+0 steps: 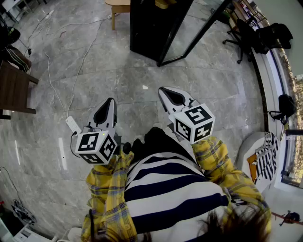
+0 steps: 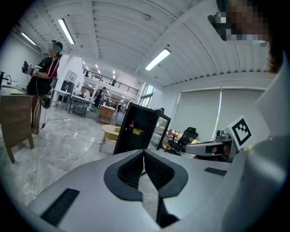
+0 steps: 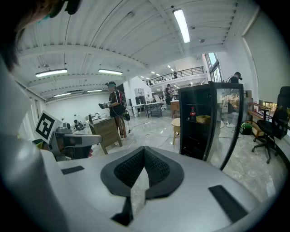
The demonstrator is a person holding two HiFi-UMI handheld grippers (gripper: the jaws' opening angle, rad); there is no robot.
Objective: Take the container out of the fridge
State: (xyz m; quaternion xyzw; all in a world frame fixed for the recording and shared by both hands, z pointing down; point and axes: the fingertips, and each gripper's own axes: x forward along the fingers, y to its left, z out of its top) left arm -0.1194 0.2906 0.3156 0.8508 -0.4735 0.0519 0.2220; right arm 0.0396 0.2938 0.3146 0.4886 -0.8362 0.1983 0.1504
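The black fridge [image 1: 154, 28] stands ahead on the marble floor with its glass door [image 1: 199, 26] swung open to the right. On a shelf inside sit a small yellow container [image 3: 203, 119] and a red-capped bottle [image 3: 192, 112]; both also show in the left gripper view, the container [image 2: 138, 132] beside the bottle [image 2: 132, 125]. My left gripper [image 1: 110, 106] and right gripper [image 1: 168, 92] are held in front of my body, well short of the fridge. Each points toward it. The left gripper [image 2: 144, 154] and the right gripper [image 3: 144, 152] are both shut, with nothing between their pads.
A round wooden table [image 1: 118, 7] stands left of the fridge and a black office chair [image 1: 241, 33] to its right. A wooden cabinet [image 1: 14, 87] sits at far left, with cables and a power strip [image 1: 73, 124] on the floor. A person [image 2: 43, 81] stands by it.
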